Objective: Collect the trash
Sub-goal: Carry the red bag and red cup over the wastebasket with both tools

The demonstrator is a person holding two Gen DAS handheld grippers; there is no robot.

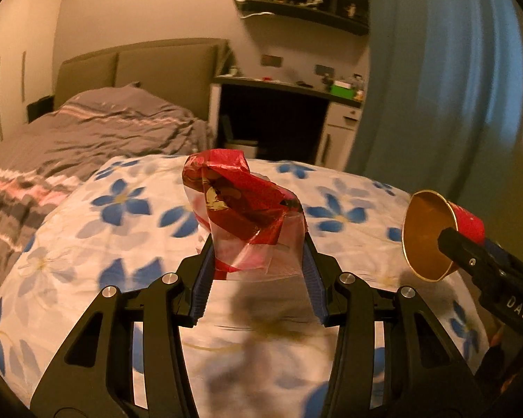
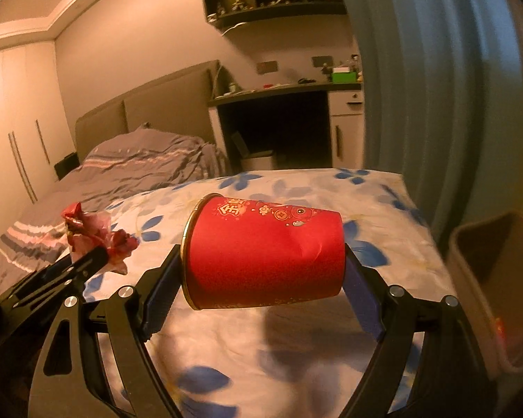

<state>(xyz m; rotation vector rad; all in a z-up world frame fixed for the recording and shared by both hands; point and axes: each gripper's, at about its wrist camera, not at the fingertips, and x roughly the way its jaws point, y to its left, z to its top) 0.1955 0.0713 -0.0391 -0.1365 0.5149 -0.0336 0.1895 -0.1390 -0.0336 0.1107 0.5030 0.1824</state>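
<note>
While both pieces are being carried above the floral-sheeted table (image 2: 296, 348), the left gripper (image 1: 258, 254) is pinching a crumpled red-and-clear plastic wrapper (image 1: 240, 205) and the right gripper (image 2: 261, 278) is clamping a red paper cup (image 2: 261, 257) sideways, seemingly heading for the grey plastic bin (image 2: 470, 278).

I have a crumpled wrapper (image 1: 242, 209) of red printed and clear plastic pinched between the pads of my left gripper (image 1: 258, 261), its twisted top standing up above the flower-print cloth (image 1: 122, 230). My right gripper (image 2: 261, 271) clamps a red paper cup (image 2: 263, 254) lying sideways, gold rim to the left, base to the right, its wall dented, with gold and white festive prints along the upper side. A bin (image 2: 498, 278) stands at the far right, just past the cloth's edge.
</note>
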